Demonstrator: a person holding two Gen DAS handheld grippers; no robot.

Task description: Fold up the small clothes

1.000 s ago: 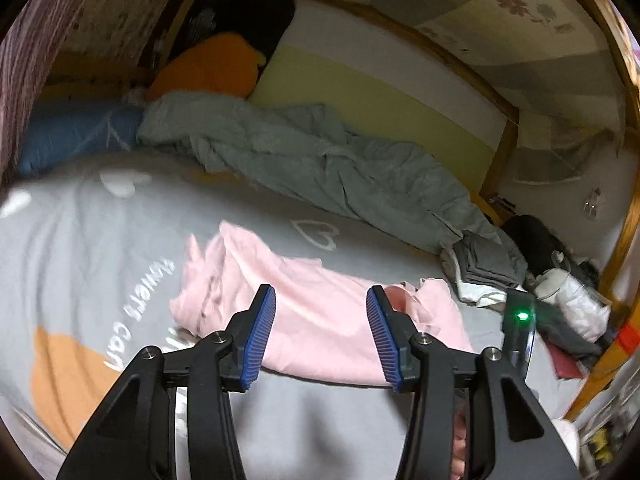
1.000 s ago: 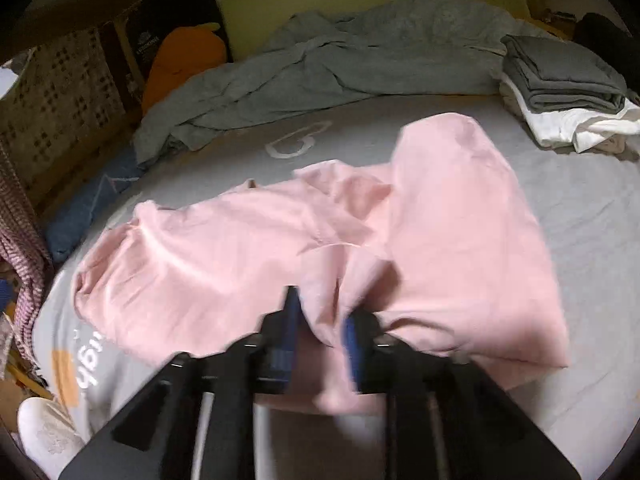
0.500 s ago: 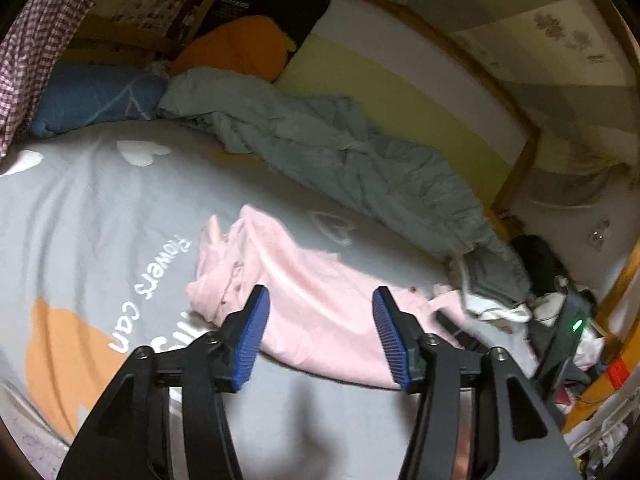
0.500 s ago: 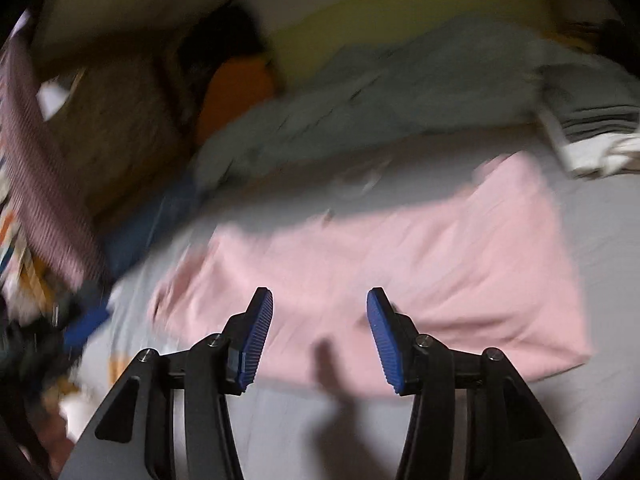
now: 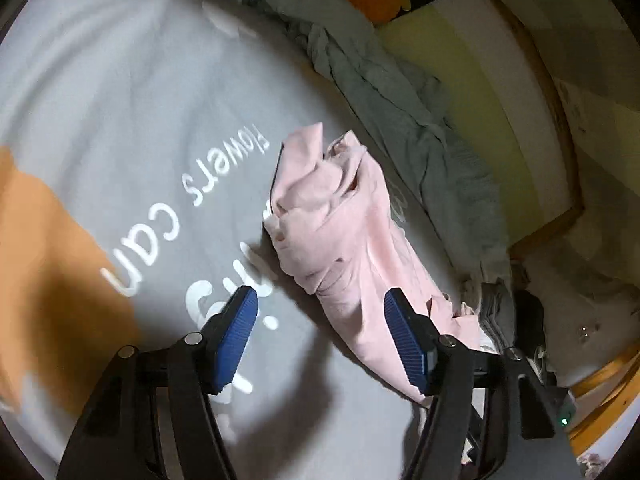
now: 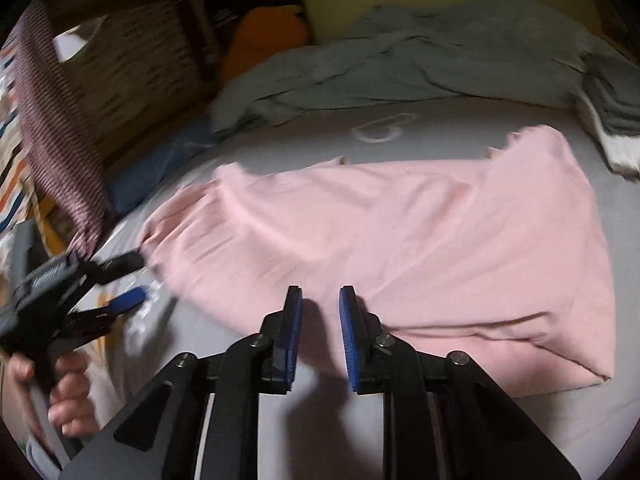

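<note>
A pink garment (image 6: 400, 232) lies spread in a long band on the grey bedsheet (image 6: 480, 440). In the left wrist view the pink garment (image 5: 344, 232) shows bunched at its near end. My left gripper (image 5: 316, 328) is open and empty, just above the sheet at that bunched end; it also shows in the right wrist view (image 6: 124, 280) at the garment's left end. My right gripper (image 6: 320, 320) hovers at the garment's front edge, jaws narrowed with a small gap, nothing between them.
A rumpled grey-green blanket (image 6: 400, 60) lies along the far side of the bed. A stack of folded grey and white clothes (image 6: 612, 120) sits at the right. An orange pillow (image 6: 264, 40) and a blue pillow (image 6: 160, 164) lie at the head.
My right gripper let go of the pink fold, opened wide, then narrowed again. The garment now lies flatter. My left gripper swung toward the garment's bunched left end.
</note>
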